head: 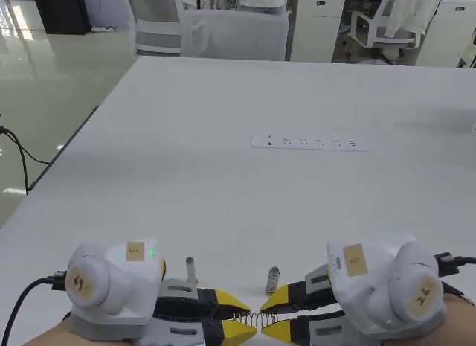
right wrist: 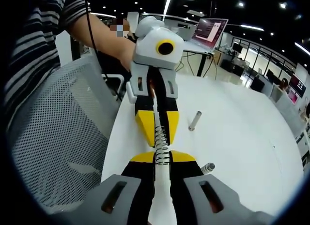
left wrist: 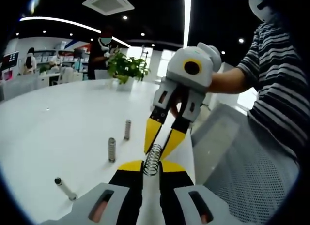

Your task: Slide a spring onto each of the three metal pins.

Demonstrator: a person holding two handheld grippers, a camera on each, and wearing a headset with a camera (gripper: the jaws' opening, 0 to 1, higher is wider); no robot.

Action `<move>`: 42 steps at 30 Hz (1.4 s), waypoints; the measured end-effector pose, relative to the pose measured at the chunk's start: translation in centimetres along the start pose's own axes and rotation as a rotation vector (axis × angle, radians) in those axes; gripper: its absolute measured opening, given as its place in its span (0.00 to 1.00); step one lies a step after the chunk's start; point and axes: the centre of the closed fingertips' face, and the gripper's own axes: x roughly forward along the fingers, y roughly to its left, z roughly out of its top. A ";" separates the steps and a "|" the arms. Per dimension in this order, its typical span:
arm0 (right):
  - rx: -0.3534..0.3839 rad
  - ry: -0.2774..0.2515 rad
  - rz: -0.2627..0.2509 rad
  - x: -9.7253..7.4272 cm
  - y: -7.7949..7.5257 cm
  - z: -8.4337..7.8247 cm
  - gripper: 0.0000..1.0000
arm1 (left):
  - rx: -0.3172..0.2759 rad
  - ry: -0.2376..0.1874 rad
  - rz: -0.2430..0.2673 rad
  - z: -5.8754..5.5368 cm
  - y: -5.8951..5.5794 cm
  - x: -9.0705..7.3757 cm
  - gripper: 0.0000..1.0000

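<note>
Head view: my left gripper (head: 251, 321) and right gripper (head: 262, 320) meet tip to tip at the near edge of the white table (head: 223, 175). Each is clamped on one end of a thin steel coil spring (head: 242, 315). Just beyond stand a bare metal pin (head: 190, 271) and a spring-sleeved metal pin (head: 273, 280).

Left gripper view: the spring sits between my yellow tips, with a third pin (left wrist: 128, 129) farther off.

Right gripper view: the spring bridges both pairs of tips.
</note>
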 end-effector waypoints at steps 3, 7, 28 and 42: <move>0.015 -0.008 0.001 0.0 0.1 0.0 0.07 | 0.003 0.000 -0.011 0.0 -0.2 0.0 0.04; 0.025 -0.006 0.007 0.0 0.5 -0.1 0.08 | 0.013 0.017 -0.033 -0.2 -0.6 0.1 0.03; 0.078 -0.022 -0.003 -0.3 0.5 -1.0 0.07 | 0.003 0.026 -0.047 -0.2 -0.6 0.0 0.03; 0.048 -0.049 0.009 -1.4 0.0 1.0 0.07 | 0.025 0.058 -0.030 -0.8 -0.4 0.1 0.02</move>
